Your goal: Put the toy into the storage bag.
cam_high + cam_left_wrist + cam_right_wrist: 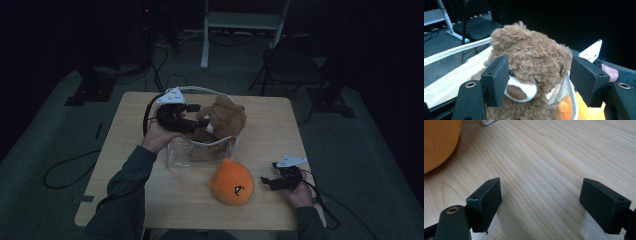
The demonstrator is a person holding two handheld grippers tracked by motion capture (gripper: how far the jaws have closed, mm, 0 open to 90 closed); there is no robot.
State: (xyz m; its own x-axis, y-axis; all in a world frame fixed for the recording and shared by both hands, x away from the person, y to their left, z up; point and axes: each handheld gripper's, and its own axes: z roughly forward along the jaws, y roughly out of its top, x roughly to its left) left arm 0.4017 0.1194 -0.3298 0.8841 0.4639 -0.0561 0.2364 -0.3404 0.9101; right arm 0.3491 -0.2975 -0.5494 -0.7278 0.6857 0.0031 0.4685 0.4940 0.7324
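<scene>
Overhead, the person's left forearm reaches forward and holds the left gripper [195, 115] level at the rim of a clear plastic bag [200, 150] standing mid-table, where a brown teddy bear [222, 120] sits upright, head above the rim, while the right gripper [267, 182] rests low by an orange plush [231, 182]. Along the left gripper, its jaws stand released either side of the bear's head, snout facing the camera, long axis vertical. Along the right gripper, the jaws gape, empty, over the wooden table [554, 157].
</scene>
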